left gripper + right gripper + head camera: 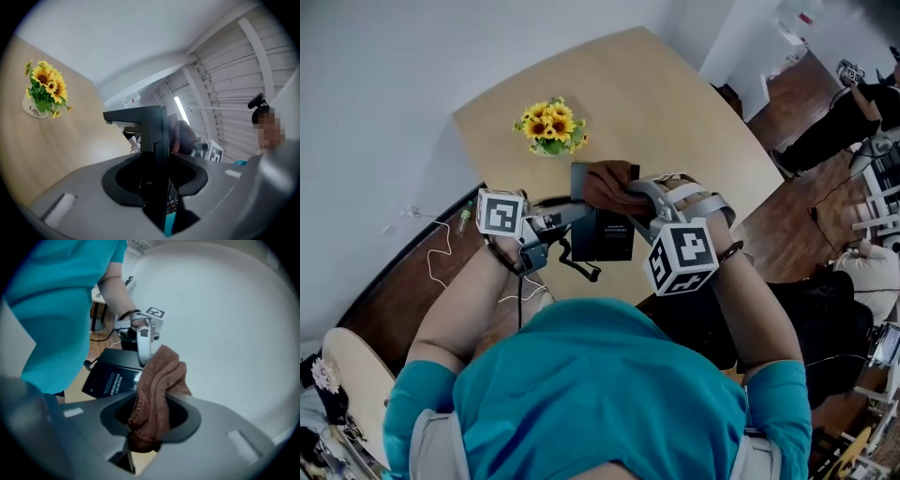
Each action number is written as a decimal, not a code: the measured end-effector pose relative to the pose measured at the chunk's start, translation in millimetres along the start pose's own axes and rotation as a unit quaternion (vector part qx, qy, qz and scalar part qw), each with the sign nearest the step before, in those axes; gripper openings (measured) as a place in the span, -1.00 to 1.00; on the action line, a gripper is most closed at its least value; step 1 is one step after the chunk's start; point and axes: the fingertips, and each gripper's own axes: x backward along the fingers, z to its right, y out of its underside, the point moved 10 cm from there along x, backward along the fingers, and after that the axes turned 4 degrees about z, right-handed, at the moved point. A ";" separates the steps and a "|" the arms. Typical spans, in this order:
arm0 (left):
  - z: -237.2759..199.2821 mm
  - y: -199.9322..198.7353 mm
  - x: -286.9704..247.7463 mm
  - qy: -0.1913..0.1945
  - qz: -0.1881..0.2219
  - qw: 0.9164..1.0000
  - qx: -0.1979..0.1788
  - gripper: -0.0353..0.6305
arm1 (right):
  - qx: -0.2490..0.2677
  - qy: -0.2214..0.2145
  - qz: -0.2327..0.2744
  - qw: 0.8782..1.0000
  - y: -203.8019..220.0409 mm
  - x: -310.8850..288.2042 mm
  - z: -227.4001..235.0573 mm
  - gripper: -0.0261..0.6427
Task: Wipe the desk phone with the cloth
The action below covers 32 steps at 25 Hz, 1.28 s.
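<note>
As left hand-held gripper clamps phone (black); right hand-held gripper holds brown cloth

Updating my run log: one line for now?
left gripper: shut on desk phone; right gripper: shut on brown cloth; cloth at phone top

We see a pale wooden table near a white wall, with a pot of sunflowers at its far left. Dark wood floor shows left and right of it, and a strip light glows overhead.
</note>
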 end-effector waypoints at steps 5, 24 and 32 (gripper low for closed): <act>-0.3 4.4 -0.6 -0.015 -0.015 1.000 -0.021 -0.39 | 0.010 -0.076 0.008 0.997 -7.5 -3.4 -67.7 -0.58; 20.2 23.6 -3.0 0.045 -0.065 0.963 -0.259 -0.40 | -0.295 -0.036 0.282 0.912 36.8 85.3 30.9 -0.58; 32.9 36.7 -11.5 0.083 -0.112 0.938 -0.317 -0.40 | -0.221 -0.226 0.226 0.921 16.0 43.3 27.4 -0.57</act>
